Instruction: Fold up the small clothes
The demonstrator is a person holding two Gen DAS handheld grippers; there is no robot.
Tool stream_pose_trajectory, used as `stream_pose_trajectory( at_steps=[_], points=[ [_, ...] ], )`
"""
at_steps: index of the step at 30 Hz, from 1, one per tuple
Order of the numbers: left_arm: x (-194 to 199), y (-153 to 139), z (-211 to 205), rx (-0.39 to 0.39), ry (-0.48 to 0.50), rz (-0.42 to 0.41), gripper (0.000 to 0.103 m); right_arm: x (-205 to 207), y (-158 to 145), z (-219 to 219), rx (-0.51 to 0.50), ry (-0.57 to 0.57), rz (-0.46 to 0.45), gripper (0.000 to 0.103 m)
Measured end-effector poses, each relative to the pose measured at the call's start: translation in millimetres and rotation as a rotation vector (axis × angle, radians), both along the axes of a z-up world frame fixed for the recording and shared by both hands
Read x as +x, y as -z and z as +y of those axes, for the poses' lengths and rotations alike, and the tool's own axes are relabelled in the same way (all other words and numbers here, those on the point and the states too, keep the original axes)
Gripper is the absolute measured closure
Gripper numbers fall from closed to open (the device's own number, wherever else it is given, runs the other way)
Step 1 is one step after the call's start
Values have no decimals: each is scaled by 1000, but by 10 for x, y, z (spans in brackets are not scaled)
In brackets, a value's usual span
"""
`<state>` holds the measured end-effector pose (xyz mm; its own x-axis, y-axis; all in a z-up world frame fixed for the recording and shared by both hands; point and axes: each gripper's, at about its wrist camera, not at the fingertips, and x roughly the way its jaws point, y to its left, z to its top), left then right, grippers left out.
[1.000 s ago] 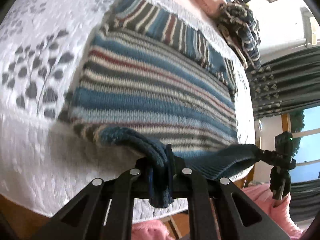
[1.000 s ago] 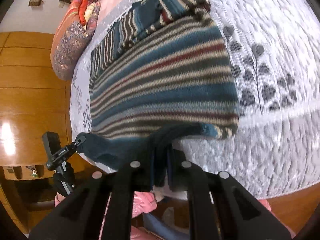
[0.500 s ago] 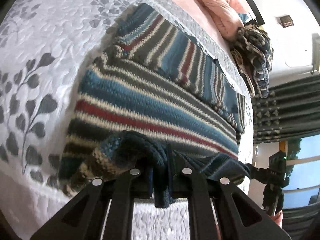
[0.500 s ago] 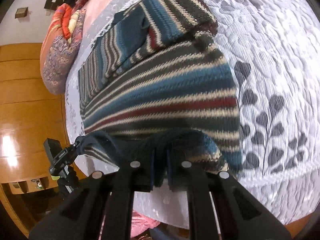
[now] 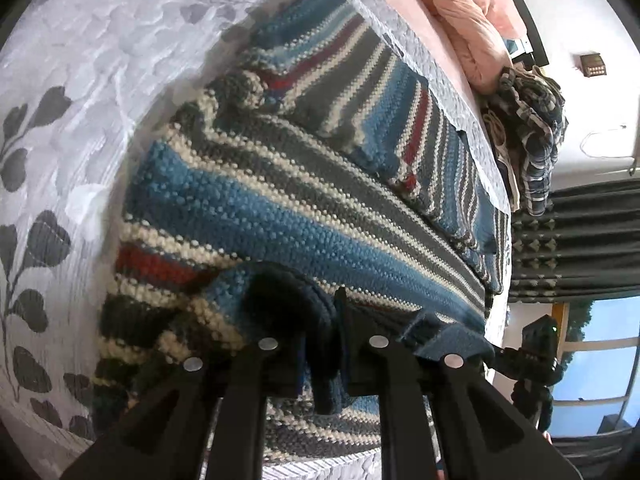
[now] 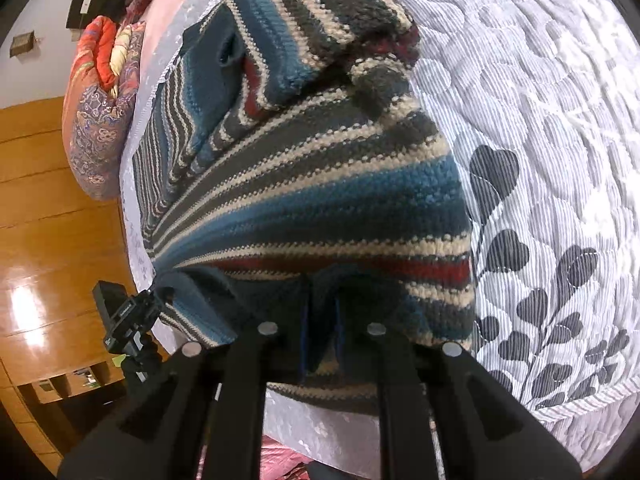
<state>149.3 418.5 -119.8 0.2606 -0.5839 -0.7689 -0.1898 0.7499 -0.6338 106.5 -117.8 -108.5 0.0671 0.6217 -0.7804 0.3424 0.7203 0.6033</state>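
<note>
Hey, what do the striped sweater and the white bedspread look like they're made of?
Sweater: chunky knit yarn, probably wool or acrylic; matte, with visible bumpy stitches in blue, grey, cream and red stripes. Bedspread: quilted woven fabric with a slight sheen; stitched ridges and grey leaf motifs show. The exact fibre is unclear.
</note>
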Motion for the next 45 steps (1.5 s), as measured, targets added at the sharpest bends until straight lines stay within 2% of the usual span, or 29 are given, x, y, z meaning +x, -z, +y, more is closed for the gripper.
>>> stream_pose_trajectory(
  at_steps=[3,6,10,11,12,14,17,20,21,22,24,29,32,39,41,42,43,44,45],
  points=[
    [0,-41,22,-2,-5,1,87,-16,-31,-44,14,3,0,90],
    [-21,-155,55,0,-21,-3,75,-40,-72,-81,24,5,-6,89],
    [-71,-371,159,12,-49,-30,70,-80,-150,-151,21,26,-10,79],
    [-86,-432,175,37,-50,-39,70,-89,-181,-186,13,39,-18,76],
    [-93,-472,182,51,-47,-45,69,-92,-211,-218,-4,49,-30,67],
    [-108,-574,187,84,-41,-58,69,-98,-293,-303,-47,61,-63,65],
    [-91,-728,133,143,-13,-94,66,-98,-369,-424,-38,94,-91,65],
    [20,-851,-90,231,68,-148,53,-62,-479,-452,-66,75,-147,65],
    [70,-862,-195,277,120,-169,45,-41,-516,-430,-79,49,-171,60],
    [111,-852,-277,315,163,-184,41,-24,-543,-395,-96,19,-194,56],
    [187,-747,-458,410,249,-196,41,10,-566,-288,-138,-51,-227,52],
    [232,-388,-558,550,312,-158,41,92,-477,23,-203,-220,-269,52],
    [220,-261,-464,545,323,-165,41,136,-362,206,-207,-290,-267,49],
    [272,-221,-497,490,343,-202,41,234,-86,453,-294,-392,-241,43],
    [303,-190,-525,496,346,-202,41,232,-82,500,-316,-419,-256,43],
    [302,-192,-537,497,345,-205,42,220,-94,539,-332,-436,-271,49],
    [312,-191,-558,492,344,-210,42,208,-104,571,-341,-451,-283,60],
    [310,-198,-568,484,344,-213,44,197,-110,602,-339,-466,-289,65],
    [312,-200,-591,477,346,-216,54,189,-119,611,-340,-472,-292,73]
  ],
)
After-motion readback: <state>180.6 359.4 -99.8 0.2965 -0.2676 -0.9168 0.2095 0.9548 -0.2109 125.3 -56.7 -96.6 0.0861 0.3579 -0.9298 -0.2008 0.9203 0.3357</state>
